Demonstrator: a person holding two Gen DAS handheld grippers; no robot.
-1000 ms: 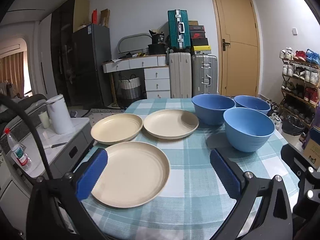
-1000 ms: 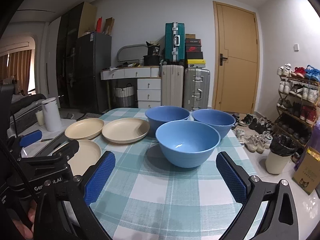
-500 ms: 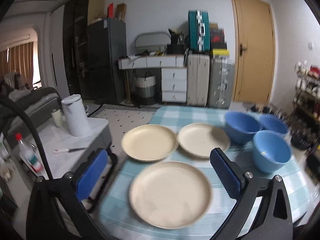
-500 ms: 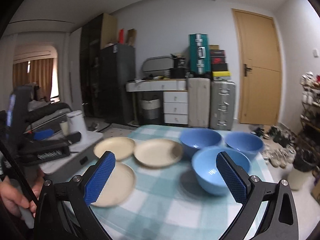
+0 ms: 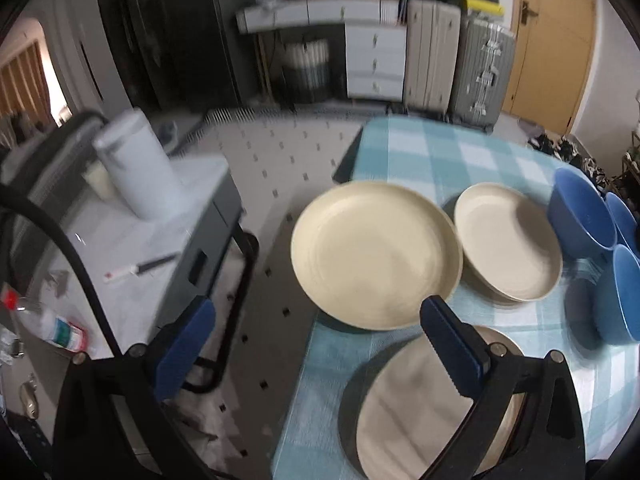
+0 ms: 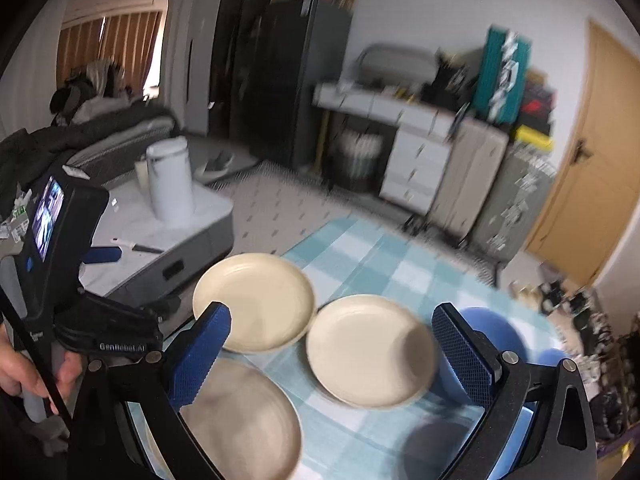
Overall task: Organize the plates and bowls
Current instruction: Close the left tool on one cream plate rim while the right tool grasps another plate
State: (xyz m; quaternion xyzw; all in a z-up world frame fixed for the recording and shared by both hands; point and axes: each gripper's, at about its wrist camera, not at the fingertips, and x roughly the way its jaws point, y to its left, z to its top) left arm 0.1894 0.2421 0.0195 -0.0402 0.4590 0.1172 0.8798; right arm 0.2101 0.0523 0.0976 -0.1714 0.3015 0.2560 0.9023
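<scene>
Both views have swung left and tilted down since earlier. Left claw [image 5: 316, 344] and right claw [image 6: 328, 356] gape wide, empty. Three round cream plates [image 5: 376, 254] and blue bowls [image 5: 580, 216] sit on checked desk [image 5: 440, 152].

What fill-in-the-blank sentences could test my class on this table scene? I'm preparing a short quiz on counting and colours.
1. The number of cream plates on the checked tablecloth is ____.
2. The bowls at the table's right side are coloured ____.
3. Both the left gripper and the right gripper have their jaws ____, holding nothing.
4. On the side cabinet stands a white ____.

Missing words: three; blue; open; kettle
</scene>
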